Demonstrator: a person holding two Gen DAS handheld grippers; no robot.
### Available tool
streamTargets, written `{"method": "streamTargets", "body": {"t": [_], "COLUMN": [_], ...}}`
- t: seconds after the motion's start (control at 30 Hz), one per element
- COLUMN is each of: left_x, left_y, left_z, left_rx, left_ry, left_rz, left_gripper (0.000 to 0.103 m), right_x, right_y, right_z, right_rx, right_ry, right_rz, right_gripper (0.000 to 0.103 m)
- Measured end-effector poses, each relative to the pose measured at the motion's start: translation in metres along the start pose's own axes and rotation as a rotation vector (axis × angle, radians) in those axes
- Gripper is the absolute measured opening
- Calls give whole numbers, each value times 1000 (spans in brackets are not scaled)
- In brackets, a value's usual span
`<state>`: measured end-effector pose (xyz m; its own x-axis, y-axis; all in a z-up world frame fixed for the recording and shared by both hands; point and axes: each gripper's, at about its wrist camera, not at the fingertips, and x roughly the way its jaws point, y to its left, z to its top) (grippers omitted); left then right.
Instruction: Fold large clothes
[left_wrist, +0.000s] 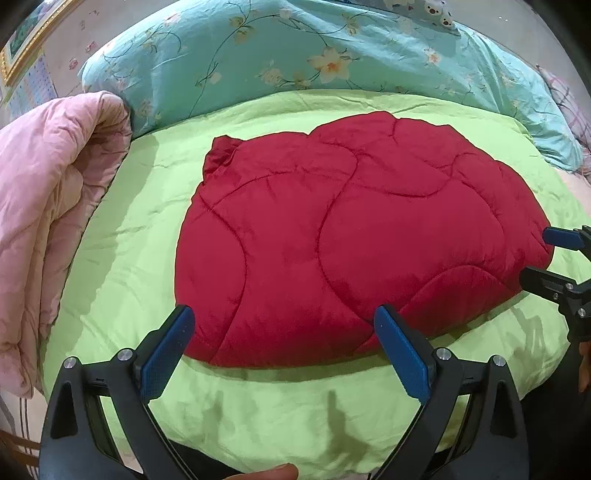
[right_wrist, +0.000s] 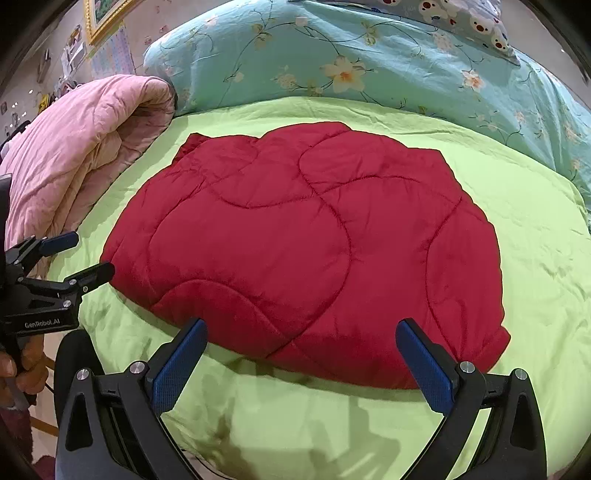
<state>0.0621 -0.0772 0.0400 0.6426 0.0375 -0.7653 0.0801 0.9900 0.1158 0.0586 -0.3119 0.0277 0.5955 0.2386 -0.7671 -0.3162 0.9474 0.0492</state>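
Note:
A red quilted garment (left_wrist: 351, 236) lies folded into a rounded bundle on the lime green bedcover (left_wrist: 140, 236); it also shows in the right wrist view (right_wrist: 306, 251). My left gripper (left_wrist: 284, 325) is open and empty, hovering just above the garment's near edge. My right gripper (right_wrist: 301, 334) is open and empty, also over the near edge, further right. The right gripper shows at the right edge of the left wrist view (left_wrist: 535, 254), and the left gripper at the left edge of the right wrist view (right_wrist: 92, 254).
A folded pink quilt (left_wrist: 51, 206) lies at the left of the bed, also in the right wrist view (right_wrist: 81, 147). A teal floral duvet (left_wrist: 295, 55) is piled along the back. The green cover's front edge (right_wrist: 295, 443) drops off below the grippers.

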Motion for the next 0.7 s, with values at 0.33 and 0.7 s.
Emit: {"method": "streamTargets", "body": {"t": [0.33, 0.7], "left_x": [3, 4], "left_y": [-2, -4], "left_z": [7, 9], "left_rx": [6, 4], "left_ry": [-10, -15], "left_rz": [-8, -8], "left_gripper": [98, 98], "right_x": [7, 7], "right_y": [-2, -3], "right_z": [8, 11], "right_rx": [-4, -2], "right_ry": [12, 9], "right_rz": [3, 13], "right_gripper": [102, 102]}}
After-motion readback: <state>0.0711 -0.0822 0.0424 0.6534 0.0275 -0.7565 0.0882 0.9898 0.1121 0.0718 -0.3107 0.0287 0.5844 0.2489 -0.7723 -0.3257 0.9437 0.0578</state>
